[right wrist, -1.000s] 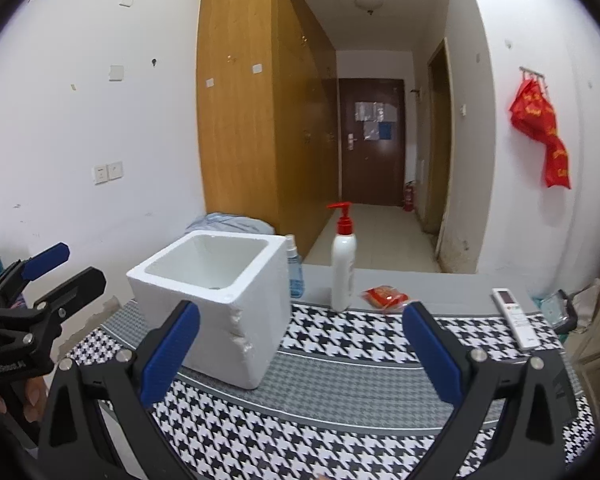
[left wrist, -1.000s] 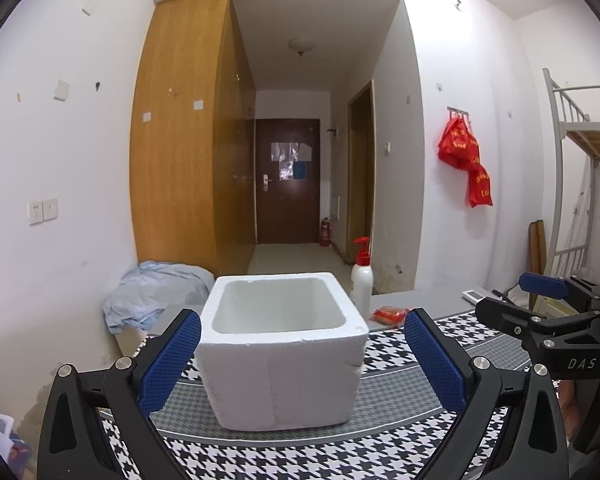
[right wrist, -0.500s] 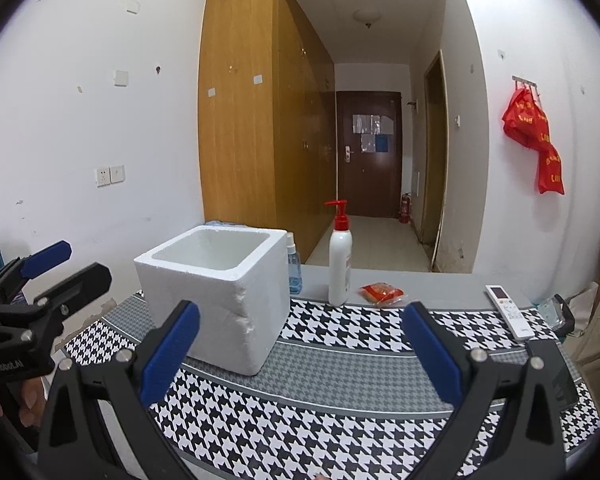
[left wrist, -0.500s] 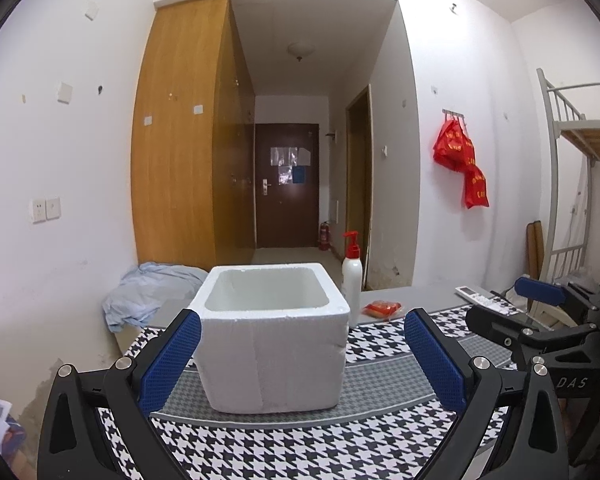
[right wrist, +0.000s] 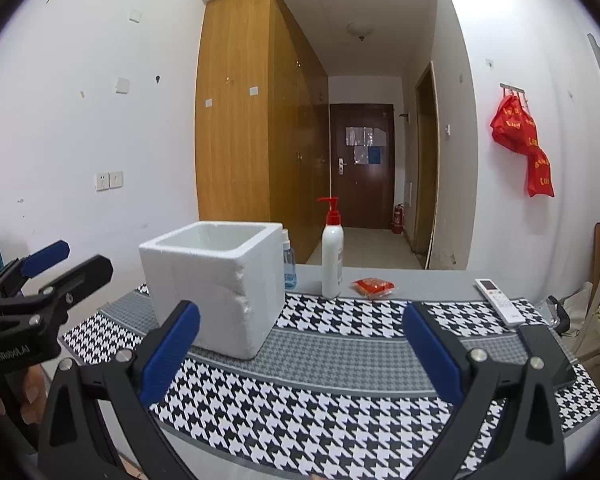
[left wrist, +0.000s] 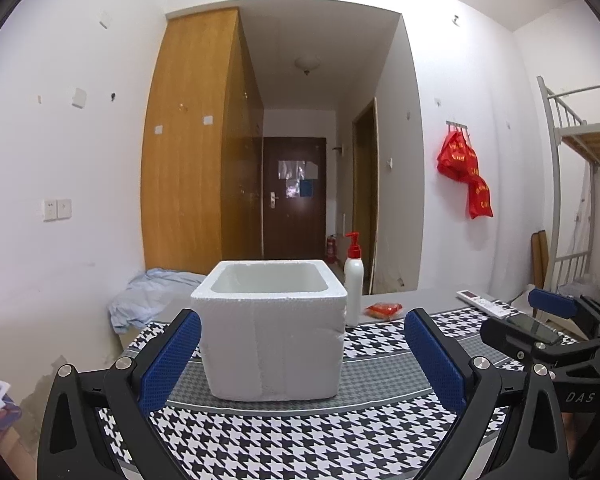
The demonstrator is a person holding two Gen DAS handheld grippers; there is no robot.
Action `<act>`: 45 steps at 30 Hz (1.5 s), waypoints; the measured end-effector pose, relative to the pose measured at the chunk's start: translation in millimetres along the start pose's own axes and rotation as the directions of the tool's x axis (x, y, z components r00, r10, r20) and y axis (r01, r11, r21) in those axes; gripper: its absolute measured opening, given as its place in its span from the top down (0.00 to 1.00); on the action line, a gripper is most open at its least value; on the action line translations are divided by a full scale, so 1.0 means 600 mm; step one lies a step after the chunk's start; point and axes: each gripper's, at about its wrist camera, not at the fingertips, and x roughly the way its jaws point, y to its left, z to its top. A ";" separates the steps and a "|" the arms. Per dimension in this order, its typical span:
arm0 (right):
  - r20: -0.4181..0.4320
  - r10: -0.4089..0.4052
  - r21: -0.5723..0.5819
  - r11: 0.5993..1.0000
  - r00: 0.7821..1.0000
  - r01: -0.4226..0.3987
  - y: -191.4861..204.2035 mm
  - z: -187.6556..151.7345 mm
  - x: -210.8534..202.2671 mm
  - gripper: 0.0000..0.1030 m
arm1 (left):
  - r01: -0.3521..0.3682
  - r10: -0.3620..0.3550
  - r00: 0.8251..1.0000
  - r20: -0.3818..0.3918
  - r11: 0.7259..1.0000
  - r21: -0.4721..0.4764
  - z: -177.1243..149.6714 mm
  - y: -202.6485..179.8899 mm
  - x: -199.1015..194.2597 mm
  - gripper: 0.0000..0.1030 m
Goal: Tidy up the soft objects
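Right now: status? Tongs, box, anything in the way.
Left tongs open, empty. Right tongs open, empty. Foam box upright on mat, untouched. Bottle, red packet behind it; path clear.

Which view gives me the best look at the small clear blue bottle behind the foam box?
The right wrist view. There the blue bottle peeks out past the right edge of the foam box, left of the pump bottle. In the left wrist view the foam box hides it completely; only the pump bottle shows.
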 end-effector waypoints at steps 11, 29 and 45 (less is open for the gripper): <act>0.033 0.004 0.014 1.000 0.999 -0.004 -0.003 -0.031 -0.016 0.00 | -0.016 0.015 1.000 -0.020 1.000 -0.022 -0.034 0.011 -0.002 0.01; -0.006 0.046 0.028 0.999 0.999 -0.046 -0.008 -0.047 -0.005 0.00 | -0.018 0.016 0.999 -0.042 1.000 -0.026 -0.048 0.009 -0.011 0.01; -0.018 0.040 -0.004 0.999 0.999 -0.040 0.002 -0.049 -0.002 0.00 | -0.028 0.026 0.998 -0.052 0.999 -0.029 -0.046 0.010 -0.005 0.01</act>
